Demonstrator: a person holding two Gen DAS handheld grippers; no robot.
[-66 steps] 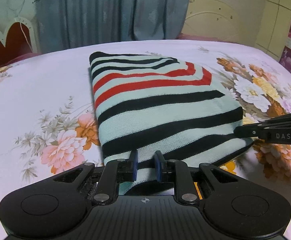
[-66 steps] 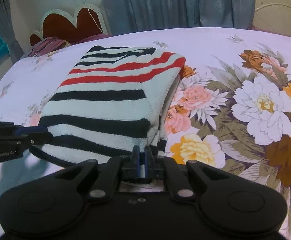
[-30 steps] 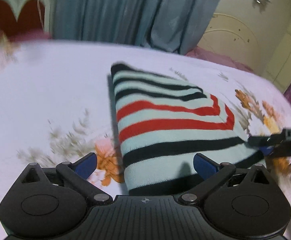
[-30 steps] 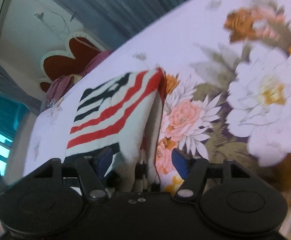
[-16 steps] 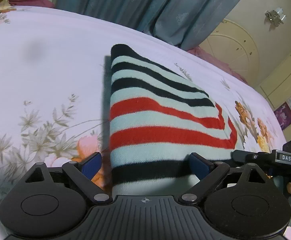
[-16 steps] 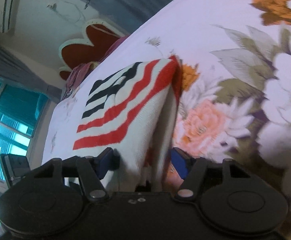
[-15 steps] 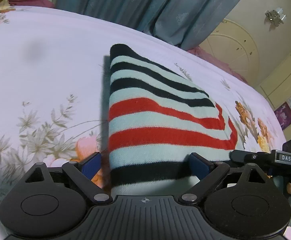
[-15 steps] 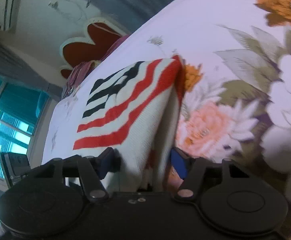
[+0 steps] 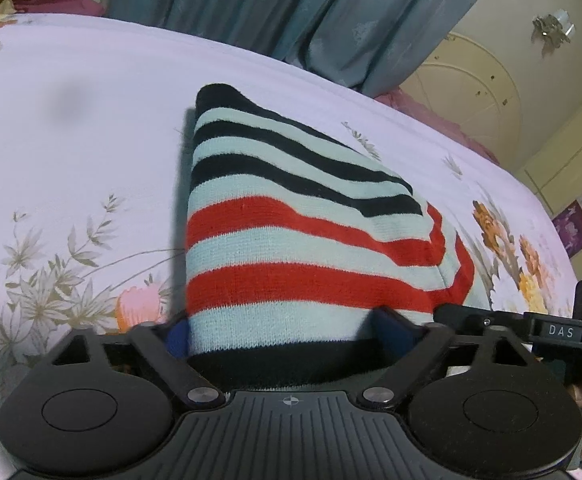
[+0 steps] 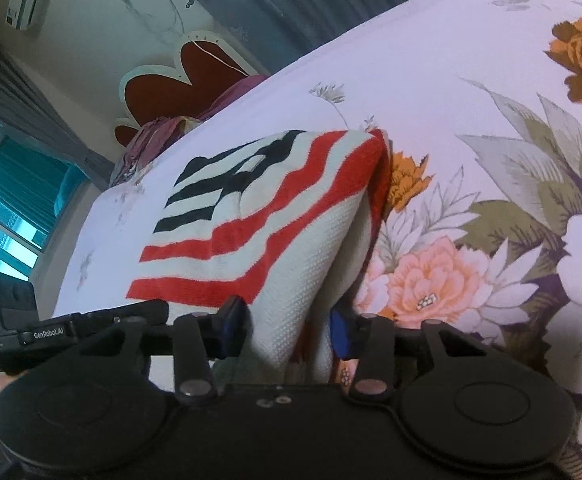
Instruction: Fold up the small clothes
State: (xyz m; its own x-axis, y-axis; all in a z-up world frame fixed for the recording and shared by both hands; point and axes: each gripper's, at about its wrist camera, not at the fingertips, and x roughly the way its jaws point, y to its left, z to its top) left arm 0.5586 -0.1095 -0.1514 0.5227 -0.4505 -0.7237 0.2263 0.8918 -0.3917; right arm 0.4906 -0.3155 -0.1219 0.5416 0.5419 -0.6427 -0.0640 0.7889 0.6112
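A folded striped sweater [image 9: 291, 248], pale mint with black and red stripes, lies on the floral bedsheet [image 9: 71, 140]. My left gripper [image 9: 287, 332] is open, its blue pads on either side of the sweater's near edge. My right gripper [image 10: 291, 328] is open too, straddling the sweater's [image 10: 271, 216] near right corner, where the folded layers gape. The right gripper's finger [image 9: 491, 322] shows at the right of the left wrist view; the left gripper's finger [image 10: 91, 322] shows at the left of the right wrist view.
The bed's floral sheet [image 10: 491, 160] stretches on all sides of the sweater. A red heart-shaped headboard [image 10: 187, 76] and crumpled purple cloth [image 10: 163, 132] are at the far end. Grey curtains [image 9: 291, 12] hang behind, and a window [image 10: 3, 208] is at the left.
Both grippers let go of the sweater's near edge and opened. They have since pushed forward and low, so the sweater's edge now sits between the open fingers of each.
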